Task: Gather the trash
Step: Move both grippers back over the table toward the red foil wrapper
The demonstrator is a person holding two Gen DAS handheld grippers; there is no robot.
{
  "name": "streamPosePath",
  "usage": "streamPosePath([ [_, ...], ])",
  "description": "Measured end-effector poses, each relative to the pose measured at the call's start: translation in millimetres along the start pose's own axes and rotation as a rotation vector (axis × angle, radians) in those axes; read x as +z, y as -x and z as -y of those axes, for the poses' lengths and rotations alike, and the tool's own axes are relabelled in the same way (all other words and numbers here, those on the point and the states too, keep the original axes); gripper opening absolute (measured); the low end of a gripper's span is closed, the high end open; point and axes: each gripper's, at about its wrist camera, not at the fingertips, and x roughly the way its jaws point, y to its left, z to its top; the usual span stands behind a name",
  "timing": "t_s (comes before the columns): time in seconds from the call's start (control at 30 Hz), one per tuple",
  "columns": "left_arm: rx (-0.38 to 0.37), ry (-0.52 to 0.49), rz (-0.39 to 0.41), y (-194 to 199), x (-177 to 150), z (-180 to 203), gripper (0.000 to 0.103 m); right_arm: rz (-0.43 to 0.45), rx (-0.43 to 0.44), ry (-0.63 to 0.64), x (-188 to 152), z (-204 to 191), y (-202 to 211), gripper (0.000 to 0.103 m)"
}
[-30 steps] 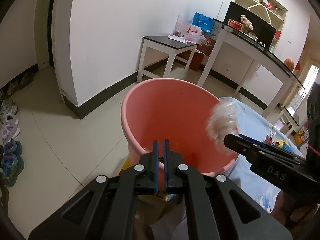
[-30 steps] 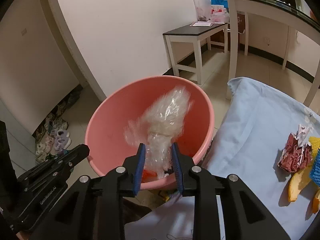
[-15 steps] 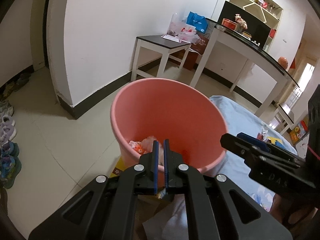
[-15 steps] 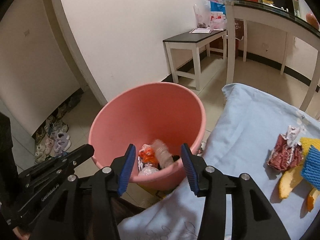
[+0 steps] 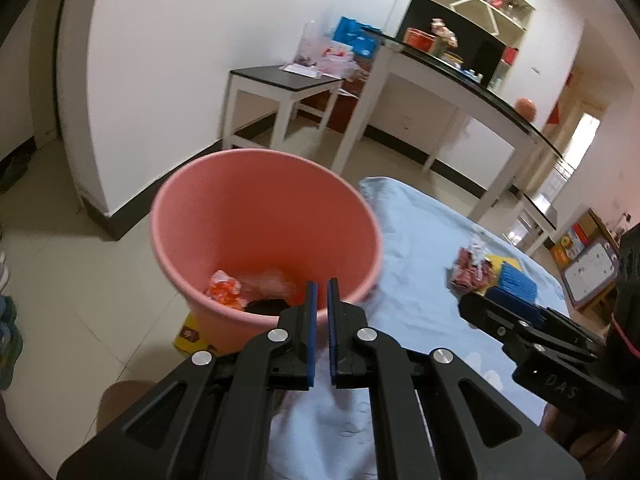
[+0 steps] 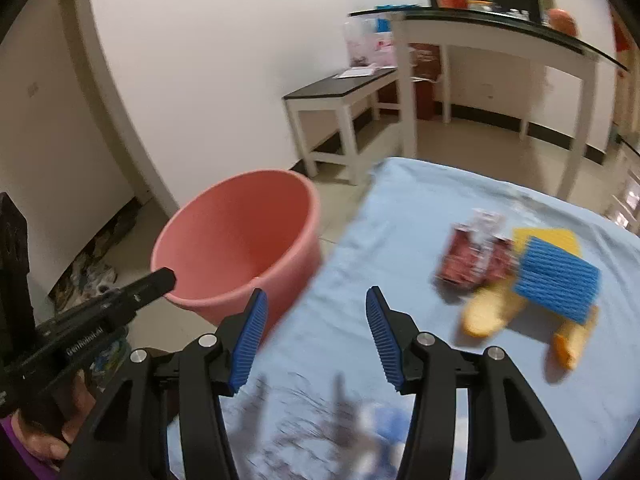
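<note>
L gripper (image 5: pixel 321 292) jaws nearly shut, narrow gap, holding nothing, over near rim of pink bucket (image 5: pixel 256 216); trash in bucket bottom (image 5: pixel 226 292). R gripper (image 6: pixel 316 320) jaws wide open, empty, above blue-cloth surface (image 6: pixel 400 216). Red wrapper (image 6: pixel 472 252), sponge (image 6: pixel 556 276) ahead-right of R jaws.

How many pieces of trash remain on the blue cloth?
3: a red wrapper, a blue-and-yellow sponge right of it, and banana peel partly beneath the sponge. More may be hidden.

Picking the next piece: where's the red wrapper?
The red wrapper lies on the blue cloth, right of the pink bucket, touching the blue sponge.
</note>
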Motion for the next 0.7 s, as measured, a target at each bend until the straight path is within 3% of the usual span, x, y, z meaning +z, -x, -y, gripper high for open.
streamPosePath([
  [0.43, -0.082, -0.112, -0.074, -23, -7, 71, 0.005, 0.075, -0.14, -0.182, -31, 104, 62, 0.053],
  [0.7, -0.153, -0.203, -0.121, -53, 3, 118, 0.005, 0.103, -0.157, -0.265, -43, 144, 82, 0.054],
])
